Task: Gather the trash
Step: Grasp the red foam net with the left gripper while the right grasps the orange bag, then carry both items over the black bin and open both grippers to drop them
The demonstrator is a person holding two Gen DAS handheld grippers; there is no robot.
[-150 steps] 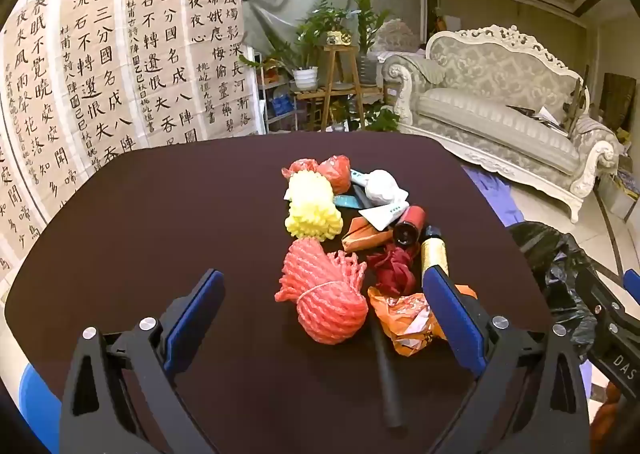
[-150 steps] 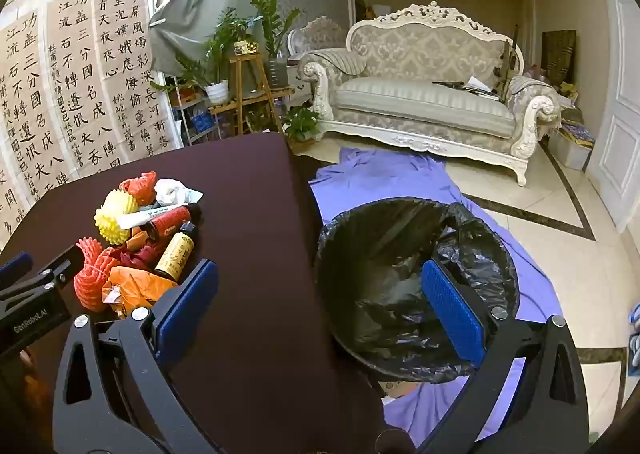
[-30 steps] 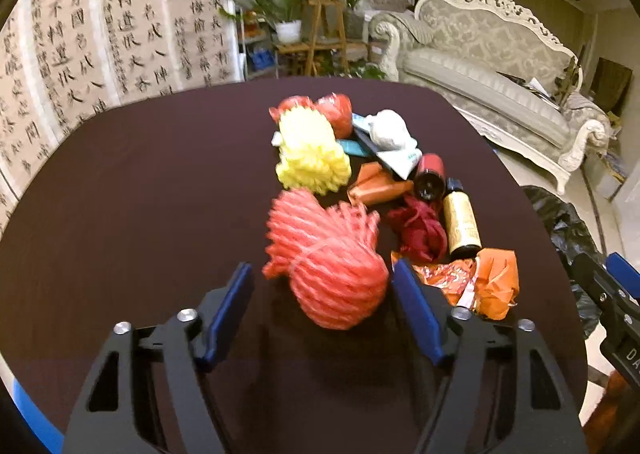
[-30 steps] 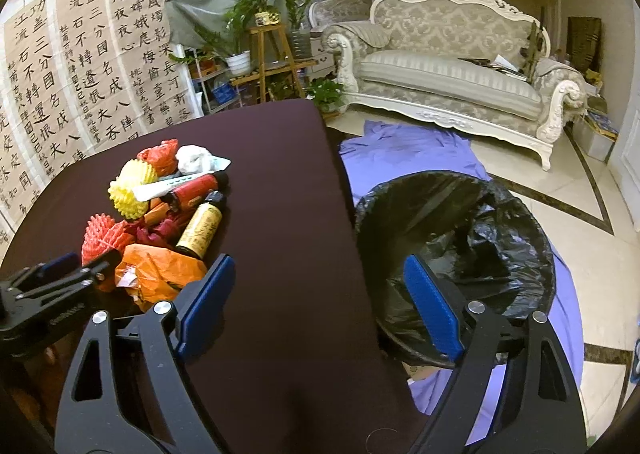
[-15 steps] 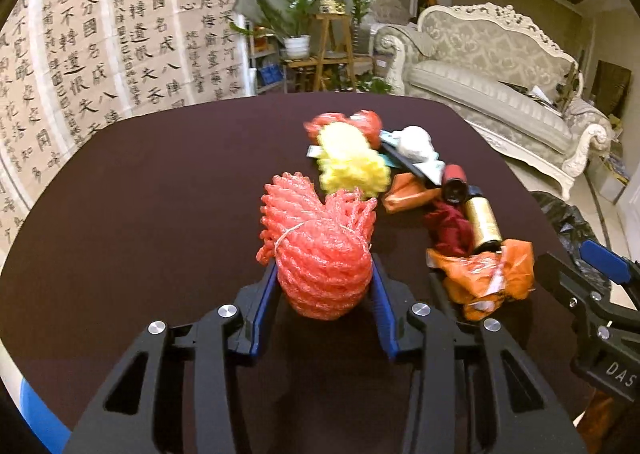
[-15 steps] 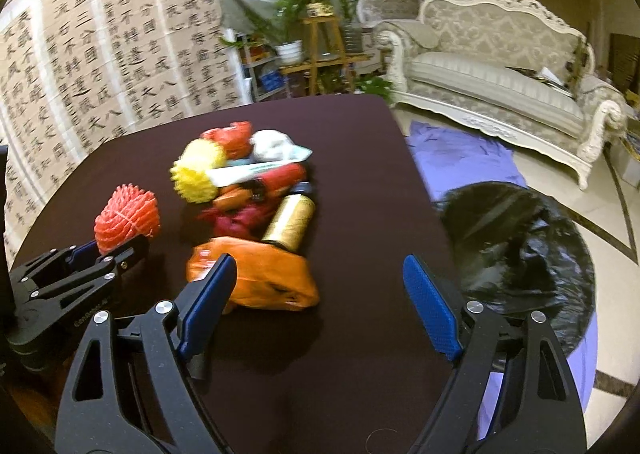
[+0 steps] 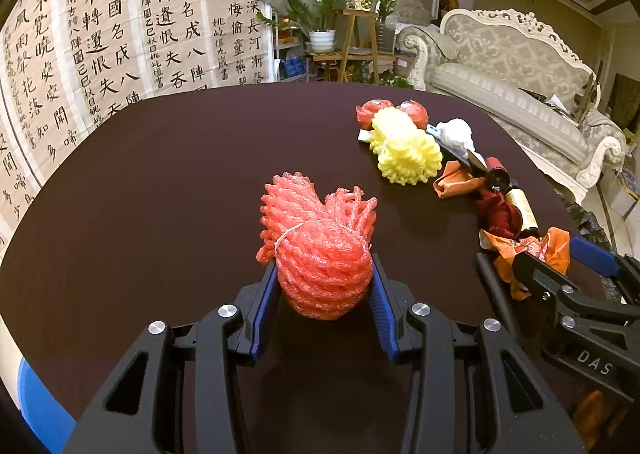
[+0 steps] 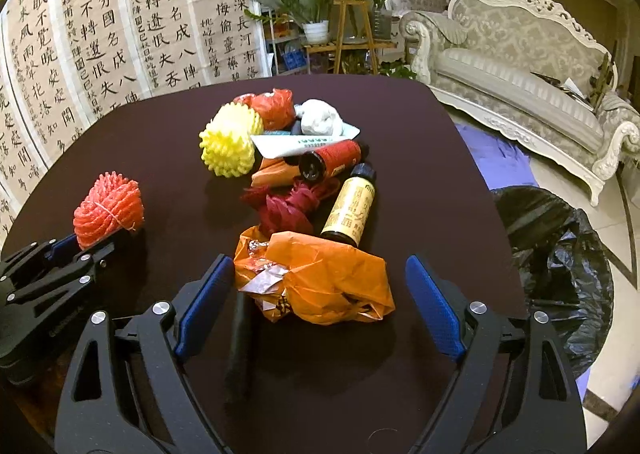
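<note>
Two blue pads of the left gripper (image 7: pixel 323 290) pinched the red foam net (image 7: pixel 320 250) from both sides, the net bulging above the jaws and raised off the dark table (image 7: pixel 180 182). Seen from the right wrist, that net (image 8: pixel 108 210) sat well left of the trash pile, clamped at the tip of the left gripper (image 8: pixel 86 244). The right gripper (image 8: pixel 316 294) had its jaws spread wide and closing, with the crumpled orange bag (image 8: pixel 320 278) lying between them on the table (image 8: pixel 420 158); neither pad pressed on it, though the left-hand pad stood just beside its edge. A black stick (image 8: pixel 238 346) lay on the table just left of the bag, running back toward the camera under the gripper. Just beyond the bag lay a dark red net (image 8: pixel 292 206) and a yellow-labelled bottle (image 8: pixel 350 208), the bottle touching the bag's far edge. Farther from the bag came a red tube (image 8: pixel 334 160), a white tube (image 8: pixel 304 142), a yellow foam net (image 8: pixel 230 144), a red bag (image 8: pixel 274 106) and a white wad (image 8: pixel 320 118), all crowded together. Right of the bag, off the table edge, stood the bin with its black liner (image 8: pixel 560 254), on a purple cloth (image 8: pixel 500 162). From the left wrist, the right gripper (image 7: pixel 560 258) reached over the orange bag (image 7: pixel 532 250) at the near end of the pile, with the yellow foam net (image 7: pixel 404 154) farther back.
</note>
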